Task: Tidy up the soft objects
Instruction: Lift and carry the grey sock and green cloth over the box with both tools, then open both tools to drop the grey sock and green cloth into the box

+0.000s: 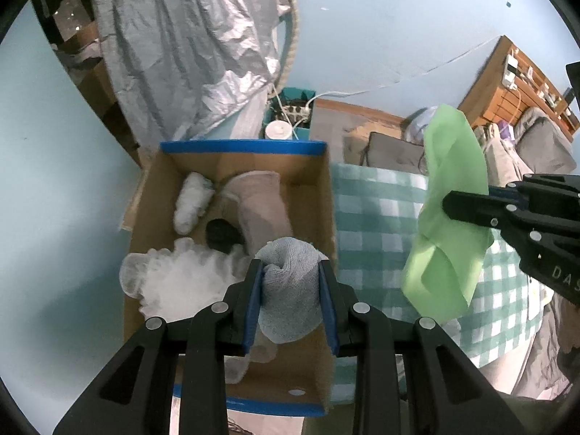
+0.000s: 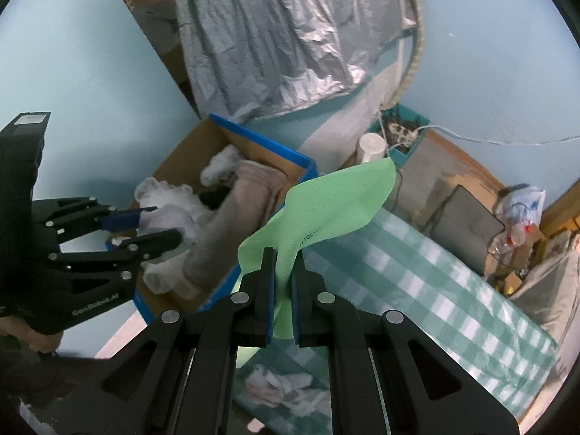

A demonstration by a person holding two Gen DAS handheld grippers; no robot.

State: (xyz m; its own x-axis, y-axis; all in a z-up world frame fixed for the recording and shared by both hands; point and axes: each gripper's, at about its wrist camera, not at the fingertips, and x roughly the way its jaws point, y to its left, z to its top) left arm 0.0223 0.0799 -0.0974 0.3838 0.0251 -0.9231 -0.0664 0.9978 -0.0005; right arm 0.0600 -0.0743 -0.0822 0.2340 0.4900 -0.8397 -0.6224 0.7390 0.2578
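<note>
The left tongs are closed around a rolled grey-blue cloth, a looped, terry-like fabric bunched between the blue-lined fingers. It hangs over the near end of a cardboard box with blue tape along its rim. Beyond the left tongs, inside the box, lie a fluffy white wad, a beige ribbed sock-like piece, a small white rolled sock and a dark lump whose shape is hard to make out.

The right tongs pinch a thin pale green sheet, smooth and foam-like, folded into a curl that stands up past the fingertips; its lower edge drops behind the fingers and is cut from view. Faint printing runs along it, too small to read. Below and right of the right tongs spreads a green-and-white checked cloth, possibly covering a bed, though its edges are hidden. Some pale crumpled fabric lies on it near the right tongs' body, blurred. Crinkled silvery sheeting hangs behind the box.
</note>
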